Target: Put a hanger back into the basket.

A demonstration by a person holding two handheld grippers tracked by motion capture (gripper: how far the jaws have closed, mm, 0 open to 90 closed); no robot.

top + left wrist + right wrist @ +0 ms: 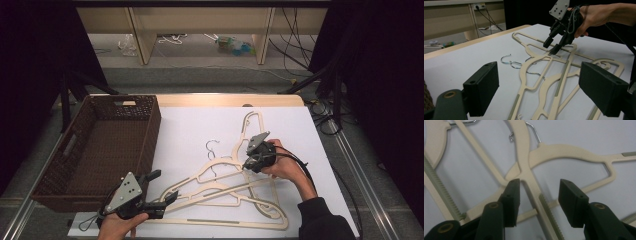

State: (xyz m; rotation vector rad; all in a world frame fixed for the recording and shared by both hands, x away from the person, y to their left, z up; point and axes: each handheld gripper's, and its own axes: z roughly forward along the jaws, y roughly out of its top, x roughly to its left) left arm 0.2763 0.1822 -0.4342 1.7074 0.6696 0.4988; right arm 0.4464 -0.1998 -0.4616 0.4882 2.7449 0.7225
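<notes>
White sheeting covers the table (pixel 190 125), and beyond its far edge a bare floor with cables and shelf legs is seen. Several cream hangers (pixel 225 192) are piled crosswise toward the near right of the table, their bars and metal hooks (pixel 212 147) interlaced, so that no one of them can be lifted without being singled out first. A brown woven basket (pixel 107 145) is stood along the left edge, open and seemingly unfilled, probably placed there to receive the hangers. The right gripper (pixel 252 162) is held tilted down over the crossing of the hangers near the middle of the table; its jaws are set apart, partly narrowed, on either side of one ribbed bar (pixel 541 202), and the pads (pixel 571 202) are not seen pressing on it, so the bar is judged straddled rather than gripped. That spot seems chosen because one bar lies uppermost there. The left gripper (pixel 159 192) is kept low at the near left corner, by the basket's near end, jaws wide apart with nothing between them, aimed at the pile's left tips, apparently in readiness to steady or take a hanger
</notes>
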